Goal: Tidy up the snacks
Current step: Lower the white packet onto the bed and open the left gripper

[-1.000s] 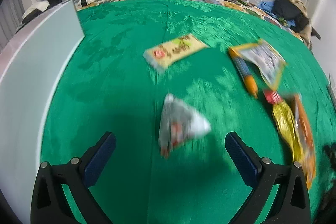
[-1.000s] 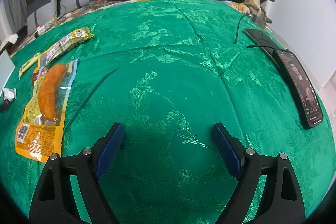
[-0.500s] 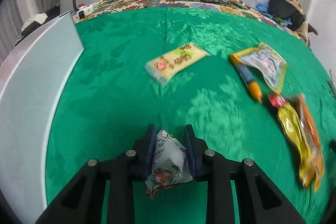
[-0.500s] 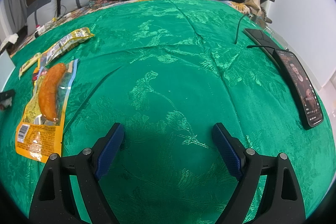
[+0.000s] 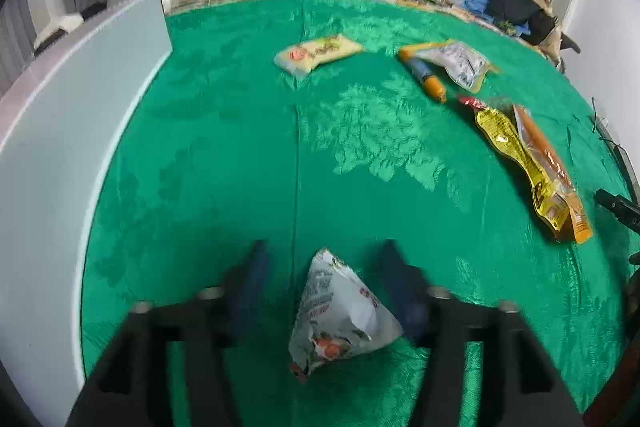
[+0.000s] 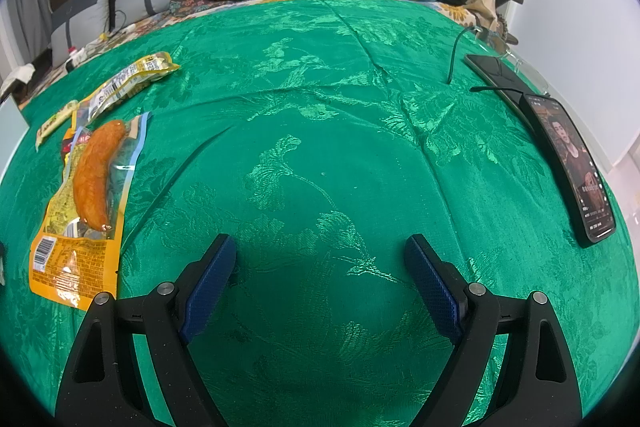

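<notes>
White triangular snack pouch (image 5: 340, 315): lying on the green cloth (image 5: 224, 155) between the just-opened fingers of the left gripper (image 5: 326, 287), pads clear of it; printing too blurred to read. Right gripper (image 6: 316, 283): hanging wide, gripping nothing. Sausage pack (image 6: 86, 195): barcode showing, text unreadable. Phone (image 6: 572, 163): screen glowing.

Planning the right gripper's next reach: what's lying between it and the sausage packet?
Only bare green cloth between the right gripper and the sausage packet, per the right wrist view.
</notes>
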The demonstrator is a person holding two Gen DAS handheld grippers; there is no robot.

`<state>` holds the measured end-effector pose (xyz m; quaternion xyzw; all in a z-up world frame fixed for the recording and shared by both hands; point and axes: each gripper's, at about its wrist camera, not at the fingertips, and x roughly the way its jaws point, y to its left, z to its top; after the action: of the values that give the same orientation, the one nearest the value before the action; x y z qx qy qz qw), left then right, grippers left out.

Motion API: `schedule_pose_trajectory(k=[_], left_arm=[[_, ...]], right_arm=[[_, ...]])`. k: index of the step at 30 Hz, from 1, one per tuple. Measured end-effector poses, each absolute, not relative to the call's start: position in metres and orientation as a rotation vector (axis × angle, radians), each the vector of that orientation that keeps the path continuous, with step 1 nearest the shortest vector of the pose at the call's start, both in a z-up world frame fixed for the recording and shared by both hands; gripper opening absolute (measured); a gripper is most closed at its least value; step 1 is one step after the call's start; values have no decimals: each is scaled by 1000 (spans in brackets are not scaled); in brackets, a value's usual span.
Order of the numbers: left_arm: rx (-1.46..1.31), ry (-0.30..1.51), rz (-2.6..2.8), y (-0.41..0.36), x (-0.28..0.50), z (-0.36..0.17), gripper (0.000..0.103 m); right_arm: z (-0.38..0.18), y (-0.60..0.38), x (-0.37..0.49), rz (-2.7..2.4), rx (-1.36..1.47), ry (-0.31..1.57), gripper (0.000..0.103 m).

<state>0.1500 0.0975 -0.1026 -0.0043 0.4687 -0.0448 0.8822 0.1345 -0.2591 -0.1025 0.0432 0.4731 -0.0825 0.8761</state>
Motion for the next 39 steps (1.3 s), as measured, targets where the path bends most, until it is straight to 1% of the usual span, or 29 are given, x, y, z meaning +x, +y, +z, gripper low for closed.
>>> schedule_pose_trajectory(k=[1, 5, 6, 7, 39], left_arm=[[3, 980, -79, 98, 151, -106, 86], [22, 968, -64, 100, 149, -112, 97], [23, 968, -61, 101, 151, -113, 101], [21, 964, -56, 101, 152, -113, 103], [21, 954, -54, 101, 152, -114, 103]], right_arm=[[-103, -259, 134, -172, 90, 987, 89], [-102, -259, 135, -173, 91, 989, 89], [-102, -259, 135, -173, 91, 989, 89], [-102, -259, 135, -173, 91, 989, 89], [-103, -259, 135, -173, 90, 991, 90]])
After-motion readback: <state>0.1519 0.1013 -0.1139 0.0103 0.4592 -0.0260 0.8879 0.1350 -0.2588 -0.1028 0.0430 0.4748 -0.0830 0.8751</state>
